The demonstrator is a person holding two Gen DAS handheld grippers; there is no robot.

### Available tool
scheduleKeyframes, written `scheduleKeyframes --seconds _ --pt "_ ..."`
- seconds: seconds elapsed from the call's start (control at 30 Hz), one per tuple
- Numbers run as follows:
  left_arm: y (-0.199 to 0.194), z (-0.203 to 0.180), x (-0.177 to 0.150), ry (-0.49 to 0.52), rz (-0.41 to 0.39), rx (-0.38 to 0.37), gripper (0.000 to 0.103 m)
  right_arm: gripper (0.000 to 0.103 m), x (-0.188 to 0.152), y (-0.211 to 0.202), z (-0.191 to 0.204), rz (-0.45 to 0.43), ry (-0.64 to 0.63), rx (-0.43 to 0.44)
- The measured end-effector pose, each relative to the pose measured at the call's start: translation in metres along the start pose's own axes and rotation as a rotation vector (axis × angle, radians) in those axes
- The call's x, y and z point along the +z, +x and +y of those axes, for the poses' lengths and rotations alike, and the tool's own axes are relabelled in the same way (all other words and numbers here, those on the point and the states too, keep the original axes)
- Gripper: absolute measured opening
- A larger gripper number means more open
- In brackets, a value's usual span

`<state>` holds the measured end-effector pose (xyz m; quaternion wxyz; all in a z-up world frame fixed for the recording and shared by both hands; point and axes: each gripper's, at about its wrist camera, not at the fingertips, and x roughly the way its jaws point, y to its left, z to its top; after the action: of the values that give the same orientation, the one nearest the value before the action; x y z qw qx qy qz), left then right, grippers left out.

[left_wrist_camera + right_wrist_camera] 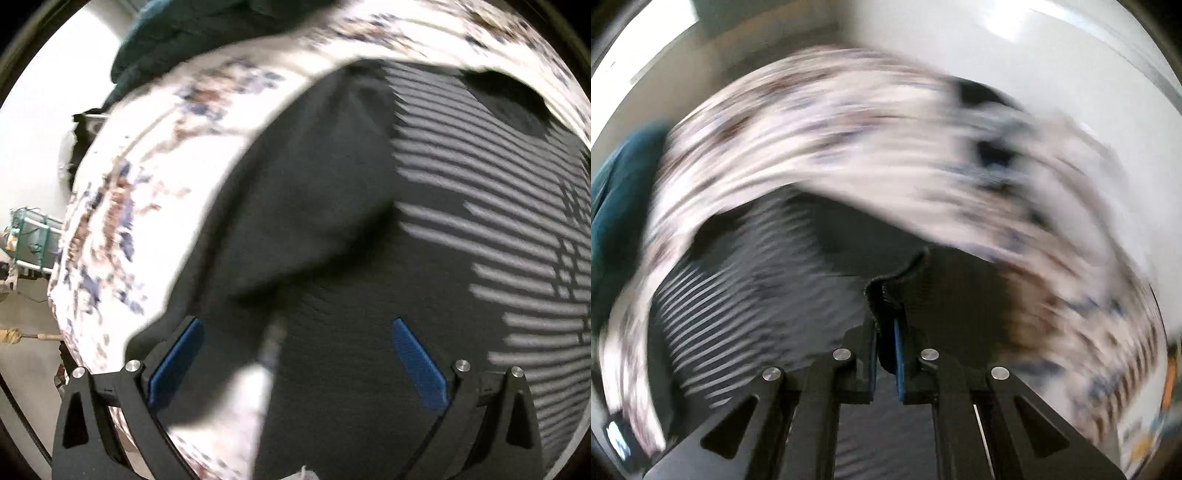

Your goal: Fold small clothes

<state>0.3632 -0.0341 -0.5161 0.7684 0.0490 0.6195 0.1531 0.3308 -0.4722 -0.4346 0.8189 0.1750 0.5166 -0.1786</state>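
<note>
A black garment with grey-striped panels (461,229) lies spread on a white floral cloth (122,206). A plain black flap (314,184) of it is folded over the stripes. My left gripper (295,354) is open just above the garment, its blue pads (417,365) wide apart with nothing between them. In the right wrist view the same garment (746,291) is blurred by motion. My right gripper (885,332) is shut on the garment's black hemmed edge (897,277), which stands up between the pads.
A dark teal cloth (177,44) lies at the far edge of the floral cloth and also shows in the right wrist view (620,192). A teal-and-white rack (33,236) and floor lie off to the left. A white wall (1034,66) is behind.
</note>
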Motion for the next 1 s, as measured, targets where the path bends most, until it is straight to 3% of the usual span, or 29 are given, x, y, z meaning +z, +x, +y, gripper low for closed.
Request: scheduleKeyframes --seconds 0.17,0.27,0.4,0.53,0.6,0.7,0.77,0.83,0.9,1.0 --pt "0.015 0.062 0.029 -0.117 -0.035 0.019 0.103 0.008 -0.026 0.054 0.212 0.067 -0.338 0.078" --pt "0.02 0.092 0.043 -0.162 -0.064 0.036 0.103 0.008 -0.037 0.087 0.301 0.064 -0.44 0.087" --pt "0.033 0.122 0.054 -0.222 -0.072 0.039 0.103 0.007 -0.065 0.098 0.411 0.046 -0.614 0.097" --pt "0.052 0.138 0.059 -0.258 -0.049 0.032 0.103 0.007 -0.106 0.109 0.483 0.062 -0.773 0.095" --pt "0.058 0.141 0.06 -0.257 -0.045 0.03 0.103 0.007 -0.114 0.112 0.497 0.086 -0.803 0.11" --pt "0.063 0.143 0.06 -0.239 -0.033 0.03 0.103 0.007 -0.13 0.112 0.503 0.19 -0.83 0.229" --pt "0.061 0.145 0.061 -0.224 -0.028 0.033 0.103 0.014 -0.127 0.114 0.488 0.286 -0.798 0.306" --pt "0.05 0.144 0.065 -0.206 -0.046 0.008 0.103 0.041 -0.109 0.106 0.447 0.337 -0.68 0.371" --pt "0.033 0.132 0.077 -0.155 -0.083 -0.047 0.103 0.053 -0.079 0.096 0.375 0.322 -0.509 0.364" --pt "0.003 0.088 0.106 -0.01 -0.155 -0.132 0.103 0.054 -0.041 0.095 0.273 0.302 -0.29 0.238"
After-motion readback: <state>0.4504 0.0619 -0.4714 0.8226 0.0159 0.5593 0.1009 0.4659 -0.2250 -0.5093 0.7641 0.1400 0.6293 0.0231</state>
